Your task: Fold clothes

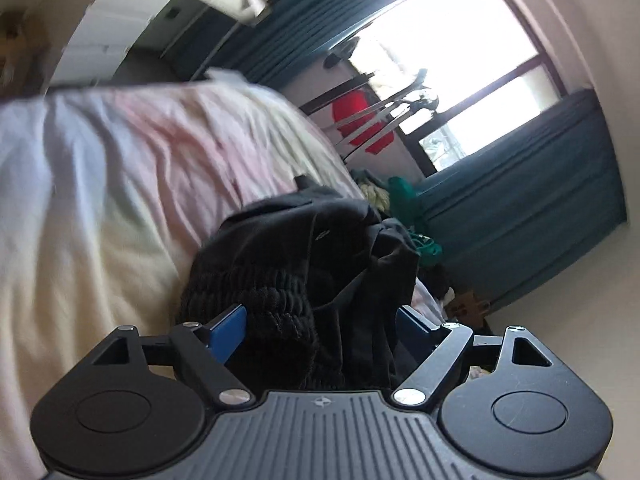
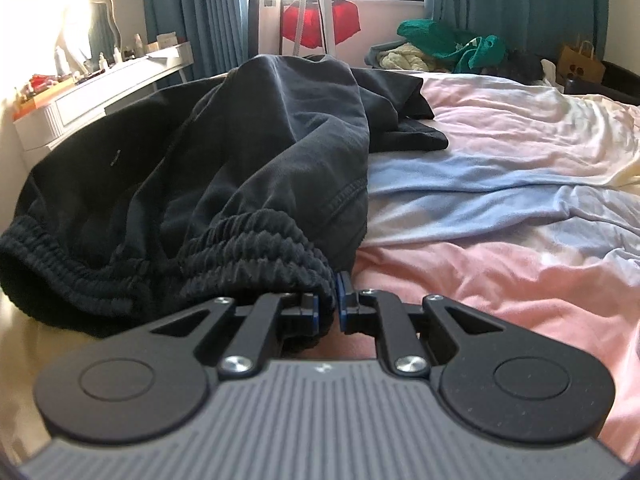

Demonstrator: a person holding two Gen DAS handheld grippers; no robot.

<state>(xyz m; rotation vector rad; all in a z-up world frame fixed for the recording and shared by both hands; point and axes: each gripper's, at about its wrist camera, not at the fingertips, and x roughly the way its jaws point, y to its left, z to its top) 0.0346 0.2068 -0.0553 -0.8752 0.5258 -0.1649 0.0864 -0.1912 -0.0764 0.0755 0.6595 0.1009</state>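
Black trousers point(image 2: 224, 148) with a ribbed elastic waistband point(image 2: 256, 248) lie bunched on a bed with a pastel pink, blue and cream sheet point(image 2: 500, 208). My right gripper point(image 2: 329, 304) is shut on the right end of the waistband, low over the sheet. In the tilted left wrist view my left gripper point(image 1: 320, 320) has its blue pads point(image 1: 228, 330) wide apart, with the waistband point(image 1: 264, 304) and black cloth point(image 1: 320, 232) bunched between the jaws. The jaws are not closed on it.
A white dressing table point(image 2: 100, 88) with bottles and a mirror stands left of the bed. A pile of green and cream clothes point(image 2: 444, 48) sits at the far end. Teal curtains point(image 2: 512, 4), a red garment point(image 2: 320, 20) on a stand and a paper bag point(image 2: 580, 62) are behind.
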